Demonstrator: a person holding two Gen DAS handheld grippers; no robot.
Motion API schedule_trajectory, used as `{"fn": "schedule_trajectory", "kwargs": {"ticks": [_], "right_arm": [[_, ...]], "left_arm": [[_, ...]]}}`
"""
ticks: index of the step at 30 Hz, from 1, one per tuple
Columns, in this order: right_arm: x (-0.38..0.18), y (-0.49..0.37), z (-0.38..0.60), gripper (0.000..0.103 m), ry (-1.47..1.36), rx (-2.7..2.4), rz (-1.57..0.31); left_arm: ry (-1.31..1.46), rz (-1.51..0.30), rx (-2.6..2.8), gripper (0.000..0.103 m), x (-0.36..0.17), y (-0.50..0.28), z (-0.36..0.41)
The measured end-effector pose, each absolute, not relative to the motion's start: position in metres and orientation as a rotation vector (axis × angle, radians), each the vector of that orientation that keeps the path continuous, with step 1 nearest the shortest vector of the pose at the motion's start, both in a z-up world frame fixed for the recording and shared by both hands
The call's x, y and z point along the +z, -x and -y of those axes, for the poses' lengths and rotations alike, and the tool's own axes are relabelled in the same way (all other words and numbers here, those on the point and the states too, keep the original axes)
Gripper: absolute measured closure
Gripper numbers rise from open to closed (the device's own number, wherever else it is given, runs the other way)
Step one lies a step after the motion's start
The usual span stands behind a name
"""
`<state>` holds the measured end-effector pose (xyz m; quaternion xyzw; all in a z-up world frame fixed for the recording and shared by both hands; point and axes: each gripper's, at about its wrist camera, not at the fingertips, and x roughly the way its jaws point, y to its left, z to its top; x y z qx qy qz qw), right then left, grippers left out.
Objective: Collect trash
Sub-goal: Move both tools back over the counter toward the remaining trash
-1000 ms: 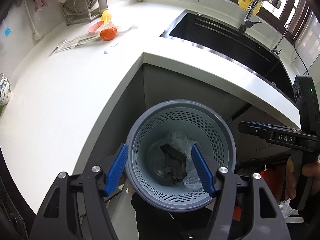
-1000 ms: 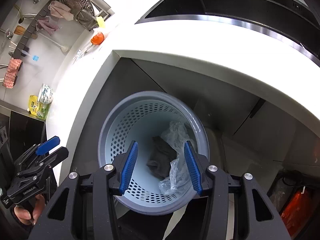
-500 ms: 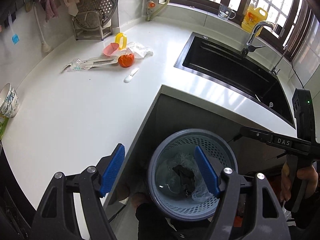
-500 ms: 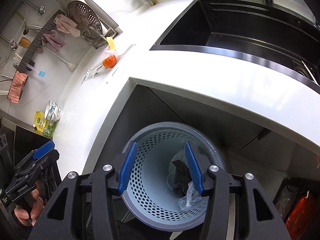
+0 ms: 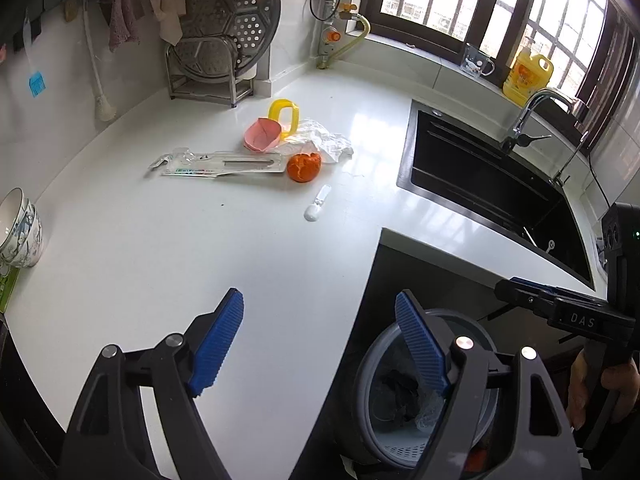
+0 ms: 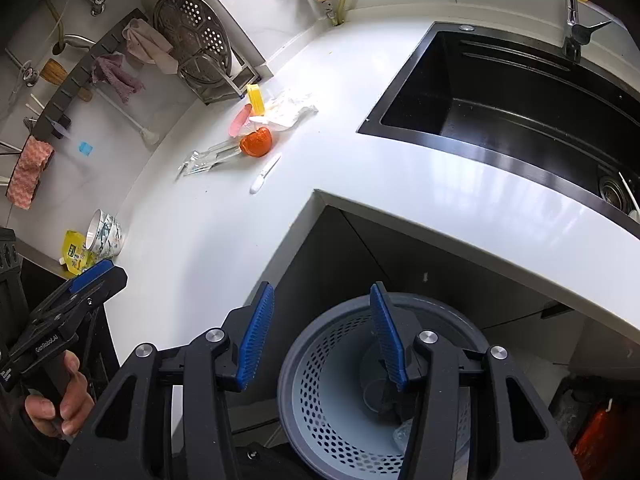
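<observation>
Trash lies on the white counter (image 5: 160, 248): an orange peel (image 5: 304, 167), a crumpled white wrapper (image 5: 326, 140), a clear plastic package (image 5: 216, 164), a pink piece (image 5: 261, 135), a yellow ring (image 5: 283, 114) and a small white stick (image 5: 317, 202). The peel (image 6: 256, 142) and stick (image 6: 264, 174) also show in the right wrist view. A grey perforated bin (image 6: 340, 384) on the floor holds dark trash and a plastic bag (image 5: 428, 408). My left gripper (image 5: 320, 344) is open and empty over the counter edge. My right gripper (image 6: 320, 340) is open and empty above the bin.
A black sink (image 5: 480, 176) with a faucet (image 5: 528, 116) is at the right. A dish rack with a steamer plate (image 5: 224, 40) stands at the back. Stacked bowls (image 5: 20, 228) sit at the left edge. A yellow bottle (image 5: 528, 76) stands on the window sill.
Both grippers have risen from above the bin and tilted up toward the counter. The bin has slid to the bottom of both views. Both stay open.
</observation>
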<state>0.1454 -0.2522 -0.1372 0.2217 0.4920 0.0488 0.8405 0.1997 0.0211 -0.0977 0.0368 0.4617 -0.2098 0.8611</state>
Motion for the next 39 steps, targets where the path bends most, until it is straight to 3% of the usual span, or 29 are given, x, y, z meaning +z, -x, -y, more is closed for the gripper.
{"fn": "schedule_trajectory", "kwargs": {"ticks": [18,39], "right_arm": [[-0.143,-0.241,0.179,0.055,-0.415,-0.012,-1.013],[-0.207,-0.341,0.130,0.055,-0.370,-0.203,-1.057]], "left_arm": [[-0.082,-0.972,-0.369,0.024,-0.128,-0.314,-0.081],[-0.031,-0.999,-0.368,0.024,-0.174,-0.393,-0.098]]}}
